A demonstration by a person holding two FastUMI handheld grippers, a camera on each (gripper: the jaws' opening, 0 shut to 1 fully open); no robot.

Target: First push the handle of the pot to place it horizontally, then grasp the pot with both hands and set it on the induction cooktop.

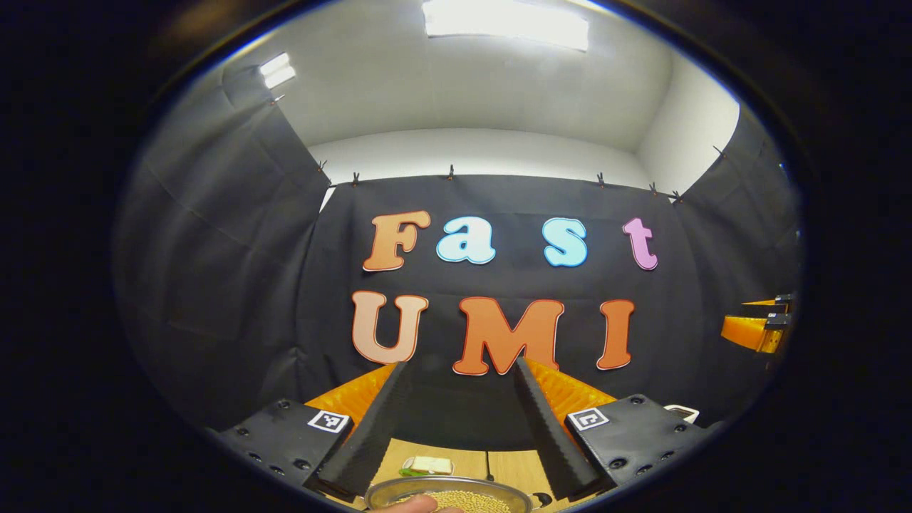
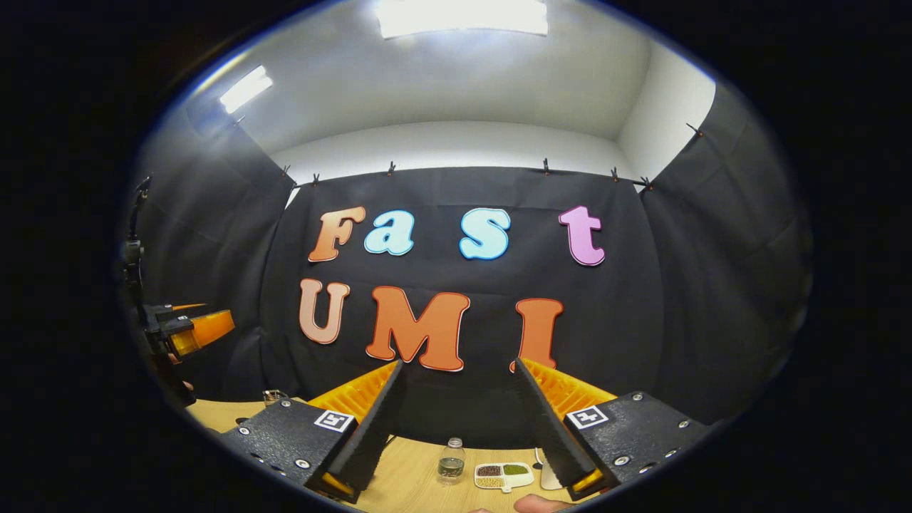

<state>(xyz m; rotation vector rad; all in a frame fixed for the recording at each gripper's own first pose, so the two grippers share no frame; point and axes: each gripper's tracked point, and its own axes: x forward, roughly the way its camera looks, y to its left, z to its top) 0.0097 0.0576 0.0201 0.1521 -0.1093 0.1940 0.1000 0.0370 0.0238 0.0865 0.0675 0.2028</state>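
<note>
Up high, both grippers point at the booth's far wall with jaws spread wide and holding nothing. Below the left gripper point(image 1: 459, 370), at the near edge of the wooden desk point(image 1: 509, 467), sits the metal pot point(image 1: 447, 494) holding pale grains. Under the right gripper point(image 2: 459, 370) stand a small bottle point(image 2: 451, 462) and a divided dish point(image 2: 503, 475).

open air ahead of both spread grippers; small bottle point(image 2: 451, 462) and divided dish point(image 2: 503, 476) below on table point(image 2: 413, 470).
</note>
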